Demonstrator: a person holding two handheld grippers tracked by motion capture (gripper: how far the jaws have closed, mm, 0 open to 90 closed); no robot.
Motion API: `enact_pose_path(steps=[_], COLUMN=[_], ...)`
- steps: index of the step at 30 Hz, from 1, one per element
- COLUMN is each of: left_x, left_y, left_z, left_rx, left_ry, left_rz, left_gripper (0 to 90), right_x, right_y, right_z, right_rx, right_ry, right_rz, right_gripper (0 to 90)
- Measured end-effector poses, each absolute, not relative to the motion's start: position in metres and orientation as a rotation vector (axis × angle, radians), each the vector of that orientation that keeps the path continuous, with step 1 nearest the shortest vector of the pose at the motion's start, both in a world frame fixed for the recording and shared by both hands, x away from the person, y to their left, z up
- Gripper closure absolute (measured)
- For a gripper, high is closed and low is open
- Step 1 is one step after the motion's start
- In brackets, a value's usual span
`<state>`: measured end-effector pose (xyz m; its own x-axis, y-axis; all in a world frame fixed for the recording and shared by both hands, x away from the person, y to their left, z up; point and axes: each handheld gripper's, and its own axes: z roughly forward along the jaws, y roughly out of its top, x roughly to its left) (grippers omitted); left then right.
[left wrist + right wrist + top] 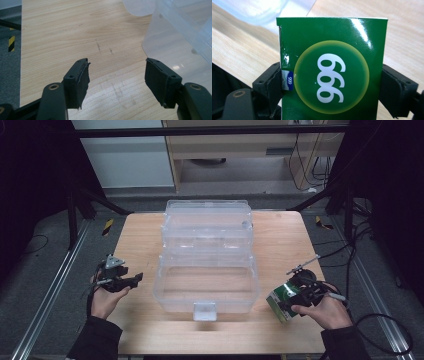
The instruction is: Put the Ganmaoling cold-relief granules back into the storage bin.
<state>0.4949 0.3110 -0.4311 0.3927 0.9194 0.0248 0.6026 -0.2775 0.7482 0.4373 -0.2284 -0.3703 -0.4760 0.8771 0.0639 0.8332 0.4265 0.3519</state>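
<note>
Green box (332, 67) clamped by its two sides in right gripper (295, 301), upright at 4 o'clock of clear bin (207, 306), bin opening toward 10 o'clock; left gripper (116, 75) spread, empty, farther off.

Two forearms in dark sleeves come in over the near edge of the bench, each hand holding a two-jaw gripper. The left hand (104, 301) sits near the left edge, palm turned up, with the left gripper (131, 281) pointing toward the middle of the bench; its jaws stand wide apart with nothing between them. The right hand (327, 311) sits near the right edge, toward the near right corner. The right gripper (286, 303) points inward and left, its jaws pressed flat against both sides of a green box (332, 67).
</note>
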Motion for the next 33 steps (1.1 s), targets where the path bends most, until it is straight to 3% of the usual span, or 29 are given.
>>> enact_pose_path(steps=[33], left_x=[0.497], left_y=[0.311], left_z=[-0.435], left_rx=[2.005], left_ry=[1.302], left_rz=[0.602], left_gripper=[35.0], right_x=[0.475], right_y=[-0.201], right_z=[-0.298], right_rx=[1.1], right_ry=[2.61], right_rz=[0.649], right_gripper=[17.0])
